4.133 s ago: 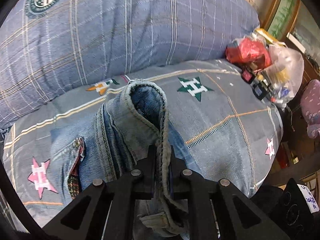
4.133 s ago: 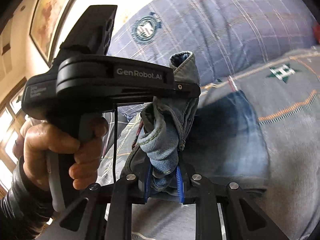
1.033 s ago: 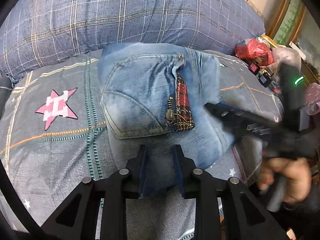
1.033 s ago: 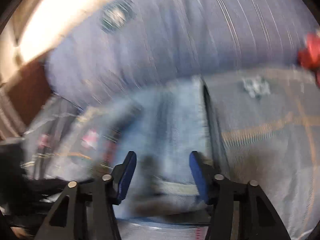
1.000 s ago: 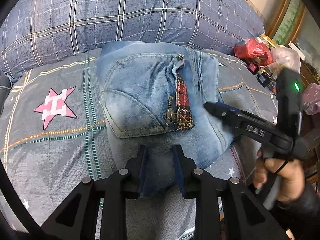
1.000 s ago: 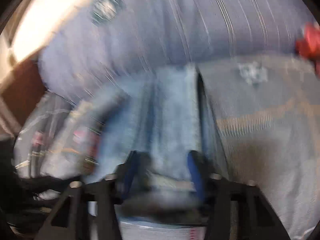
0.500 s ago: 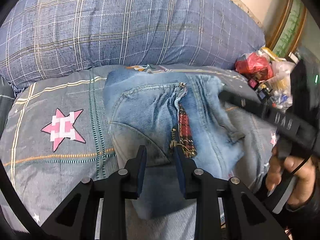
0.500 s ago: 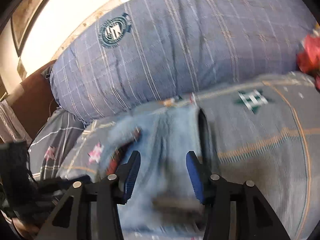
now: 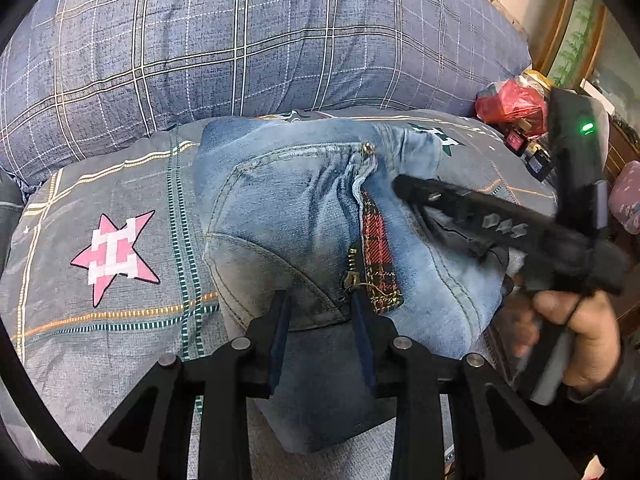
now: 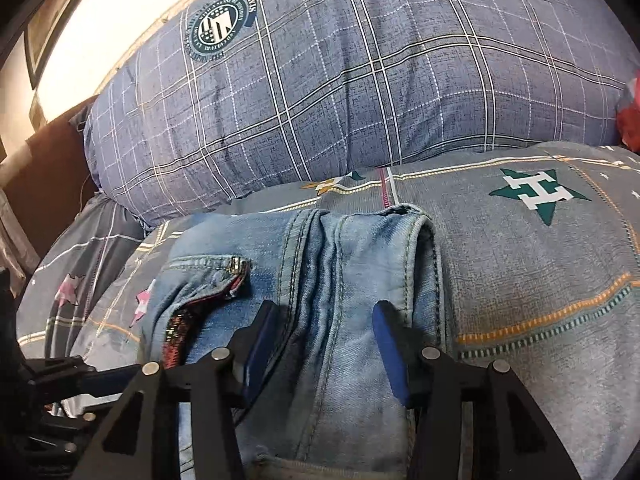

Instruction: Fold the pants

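The jeans [image 9: 304, 216] lie folded into a thick block on the bed [image 9: 100, 200], directly ahead of and under both claws, with the plaid pillow [image 9: 248, 40] beyond them. From the left claw [image 9: 322, 340] the back pocket [image 9: 280, 208] and its red tartan trim [image 9: 376, 248] sit just past the fingertips; its jaws have just been opening and stand apart over the near edge of the denim, not pinching it. The right claw [image 10: 326, 344] is apart too, jaws wider, having just been opening; the stitched seams [image 10: 320, 264] run out between its fingers toward the rolled far edge [image 10: 424, 240], and the cloth looks free of the pads.

Denim like this should handle as soft but heavy — several layers stacked, so it will sag and drag rather than float, and a fold let go tends to stay put. It is not slippery or fragile. The best holds are likely the thick parts: the hemmed and seamed edges, where the pads can bite through all layers at once. A pinch on one top layer — say the pocket flap — would probably peel the stack open. The zipper pull [image 9: 354, 278] beside the left claw's right finger is hard metal and best avoided.
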Motion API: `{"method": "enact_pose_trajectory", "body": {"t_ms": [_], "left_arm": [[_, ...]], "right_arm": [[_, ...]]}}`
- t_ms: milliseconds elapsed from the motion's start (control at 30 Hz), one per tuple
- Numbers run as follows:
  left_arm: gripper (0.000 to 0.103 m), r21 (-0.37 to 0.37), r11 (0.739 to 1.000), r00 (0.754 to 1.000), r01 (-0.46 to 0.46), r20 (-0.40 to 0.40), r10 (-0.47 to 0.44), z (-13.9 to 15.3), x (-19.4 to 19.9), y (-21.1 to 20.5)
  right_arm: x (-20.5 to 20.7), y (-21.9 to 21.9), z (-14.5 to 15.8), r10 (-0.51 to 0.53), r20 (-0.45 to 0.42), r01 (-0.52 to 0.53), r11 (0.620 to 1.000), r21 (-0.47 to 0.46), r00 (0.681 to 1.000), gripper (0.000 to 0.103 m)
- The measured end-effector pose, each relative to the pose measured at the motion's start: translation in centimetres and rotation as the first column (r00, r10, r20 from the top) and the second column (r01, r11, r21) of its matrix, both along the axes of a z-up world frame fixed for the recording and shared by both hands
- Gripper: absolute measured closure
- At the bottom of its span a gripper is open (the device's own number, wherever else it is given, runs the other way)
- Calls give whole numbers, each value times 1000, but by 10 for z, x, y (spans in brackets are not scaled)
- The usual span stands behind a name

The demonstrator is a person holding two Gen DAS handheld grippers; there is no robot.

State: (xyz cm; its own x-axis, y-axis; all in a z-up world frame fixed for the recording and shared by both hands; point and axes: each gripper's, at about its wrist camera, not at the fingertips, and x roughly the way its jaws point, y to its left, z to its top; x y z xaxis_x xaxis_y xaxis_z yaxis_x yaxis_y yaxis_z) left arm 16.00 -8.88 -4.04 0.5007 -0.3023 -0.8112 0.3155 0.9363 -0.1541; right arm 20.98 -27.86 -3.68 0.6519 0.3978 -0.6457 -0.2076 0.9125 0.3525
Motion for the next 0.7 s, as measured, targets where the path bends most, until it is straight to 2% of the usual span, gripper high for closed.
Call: {"method": "enact_pose_trajectory", "body": {"t_ms": [233, 333, 433, 467, 600, 633, 700], "left_arm": [[70, 19, 1000, 1000, -22, 10, 22, 1, -3, -4], [70, 21, 999, 999, -33, 10, 33, 1, -3, -6], [70, 47, 998, 999, -36, 18, 35, 1, -5, -10], [70, 54, 998, 999, -36, 19, 35, 1, -5, -11], [70, 44, 998, 999, -46, 11, 45, 5, -6, -8], [67, 31, 998, 999, -48, 8, 48, 7, -7, -5], [52, -23, 997, 997, -74, 12, 74, 16, -8, 9]], "right_arm": [[-50, -14, 35, -3, 50, 2, 1000, 27, 999, 49], [-71, -11, 25, -4, 39, 5, 1000, -11, 999, 46], [-69, -4, -7, 17, -17, -18, 997, -82, 1000, 42], [-72, -6, -8, 13, 15, -12, 997, -73, 1000, 42], [-72, -7, 0, 5, -17, -7, 997, -77, 1000, 42], [-73, -11, 4, 4, -26, -6, 998, -59, 1000, 42], [-77, -22, 8, -7, -26, 7, 1000, -11, 1000, 42]]}}
